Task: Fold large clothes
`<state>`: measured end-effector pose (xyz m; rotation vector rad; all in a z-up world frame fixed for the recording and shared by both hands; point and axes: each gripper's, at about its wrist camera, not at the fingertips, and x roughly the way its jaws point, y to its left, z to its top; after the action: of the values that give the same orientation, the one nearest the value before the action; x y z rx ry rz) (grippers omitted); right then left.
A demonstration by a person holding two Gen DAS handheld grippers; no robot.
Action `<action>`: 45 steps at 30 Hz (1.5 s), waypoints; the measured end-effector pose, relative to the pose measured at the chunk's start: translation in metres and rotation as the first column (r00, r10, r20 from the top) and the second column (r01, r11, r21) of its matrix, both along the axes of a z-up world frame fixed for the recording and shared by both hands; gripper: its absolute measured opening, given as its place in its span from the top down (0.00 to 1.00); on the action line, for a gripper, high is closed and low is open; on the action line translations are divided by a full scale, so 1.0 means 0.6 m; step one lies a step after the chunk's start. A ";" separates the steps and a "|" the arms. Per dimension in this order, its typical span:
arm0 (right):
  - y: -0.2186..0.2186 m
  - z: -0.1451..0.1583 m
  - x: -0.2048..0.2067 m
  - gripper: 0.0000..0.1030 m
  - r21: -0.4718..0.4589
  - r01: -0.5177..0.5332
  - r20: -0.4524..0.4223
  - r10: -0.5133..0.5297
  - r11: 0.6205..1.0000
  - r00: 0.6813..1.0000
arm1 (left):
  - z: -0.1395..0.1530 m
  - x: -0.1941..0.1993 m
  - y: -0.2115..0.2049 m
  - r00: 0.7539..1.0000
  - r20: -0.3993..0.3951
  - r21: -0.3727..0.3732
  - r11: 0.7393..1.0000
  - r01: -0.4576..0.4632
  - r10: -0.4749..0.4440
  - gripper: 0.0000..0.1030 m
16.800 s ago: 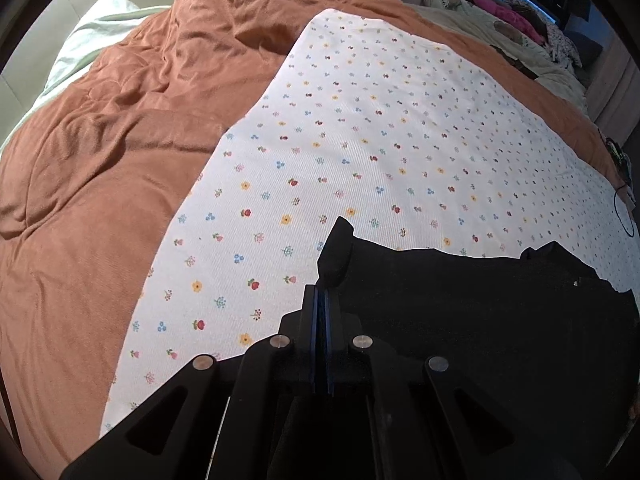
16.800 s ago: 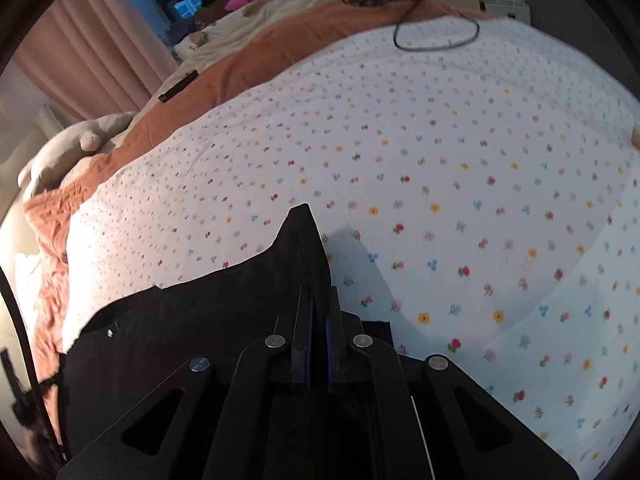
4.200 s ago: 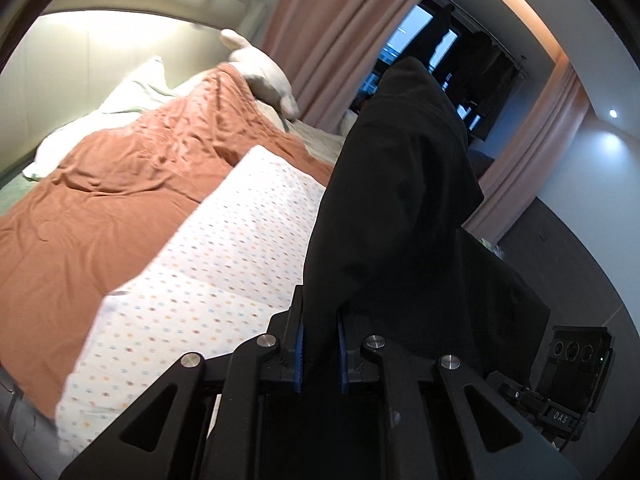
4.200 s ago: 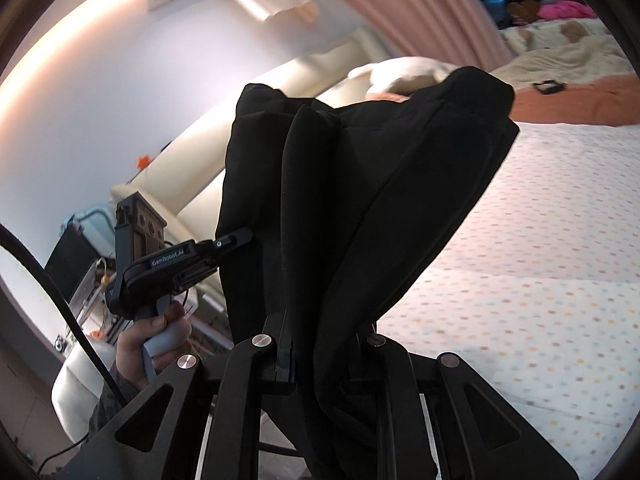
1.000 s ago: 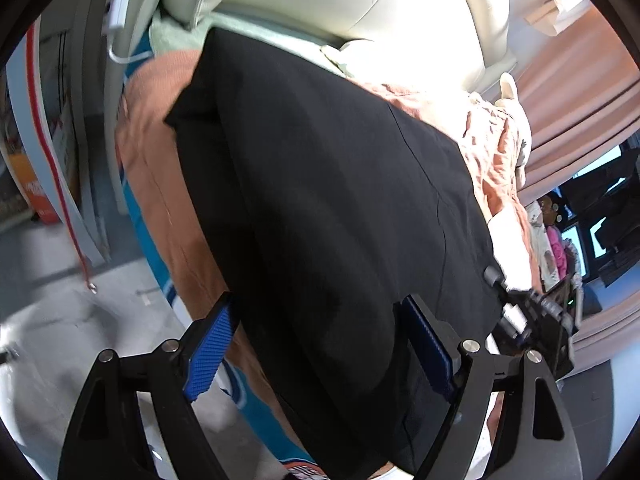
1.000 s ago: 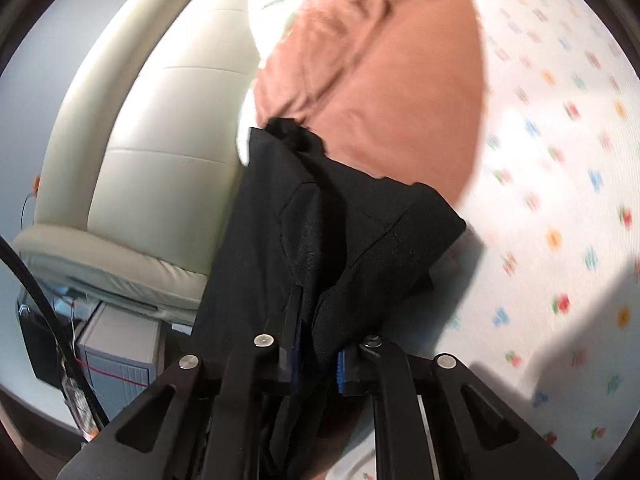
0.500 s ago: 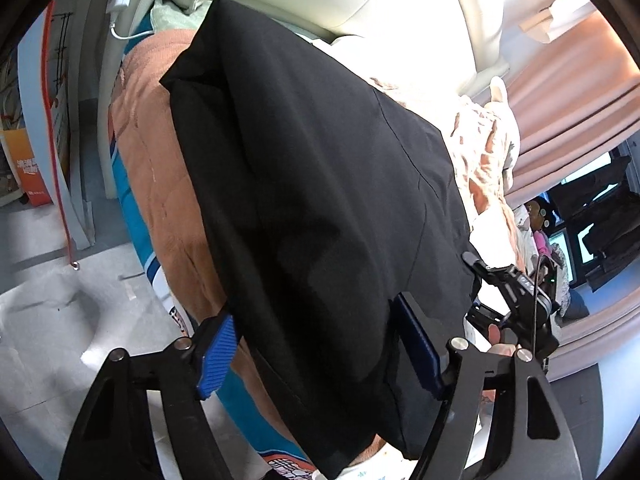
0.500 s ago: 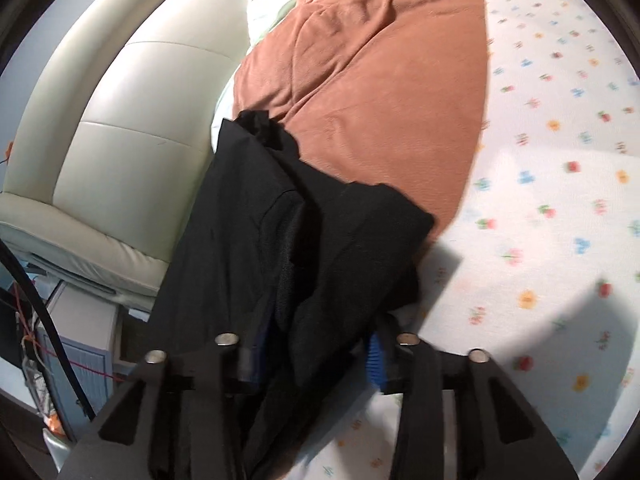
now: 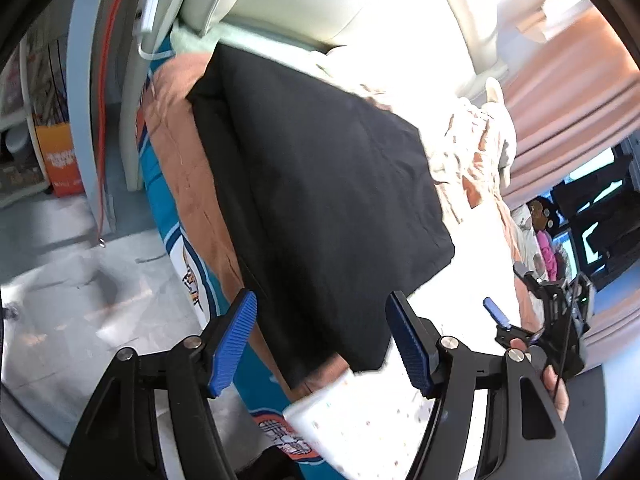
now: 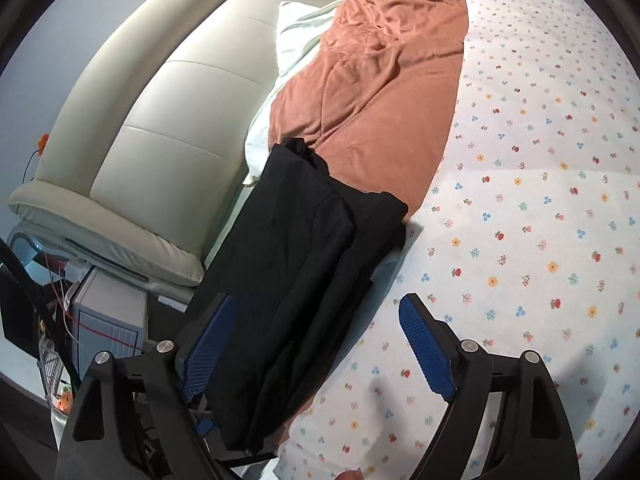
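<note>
The black garment (image 10: 304, 276) is seen lying folded into a compact stack at the near left corner of the bed, resting on the rust-coloured blanket (image 10: 376, 92) beside the cream headboard (image 10: 160, 132), with its right edge just reaching the flowered quilt (image 10: 540, 208). In the left wrist view the same garment (image 9: 320, 200) is shown as a flat dark slab draped toward the bed's edge above the floor (image 9: 80, 280).

The right claw (image 10: 316, 344) is seen with its jaws spread wide; they have just been opening, and the cloth lies behind and between the blue pads without being pressed by them. The left claw (image 9: 320, 340) also stands open over the near end of the stack, its jaws having just been closing somewhat, yet nothing is pinched between them. The right claw (image 9: 552, 320) is also caught at the right edge of the left wrist view, gripped in a hand.

The step in hand is judged to be the release of the finished fold: the garment appears set down and let go. Little of this piece seems left to do. If another item is to be folded, both claws would need to be drawn clear without the stack being dragged, since its near end overhangs the bed's edge and could slip off.
</note>
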<state>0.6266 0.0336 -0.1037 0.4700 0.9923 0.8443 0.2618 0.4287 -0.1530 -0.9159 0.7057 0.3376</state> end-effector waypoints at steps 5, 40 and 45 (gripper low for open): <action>-0.073 0.046 -0.084 0.10 -0.030 -0.012 0.095 0.015 0.999 0.995 | 0.065 -0.030 -0.047 0.999 0.032 0.085 0.996 0.009 -0.012 0.07; -0.546 0.253 -0.530 0.00 -0.072 0.107 0.462 -0.062 0.992 0.885 | 0.334 -0.180 -0.448 0.940 0.179 0.559 0.816 0.146 -0.291 0.00; -0.583 0.243 -0.602 0.00 -0.079 0.171 0.496 -0.110 0.982 0.861 | 0.341 -0.214 -0.491 0.921 0.198 0.593 0.789 0.158 -0.334 0.00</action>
<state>0.2656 -0.3160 0.0422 0.2018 0.5247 0.7163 0.1331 0.1340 0.0516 -0.2787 0.3999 0.1505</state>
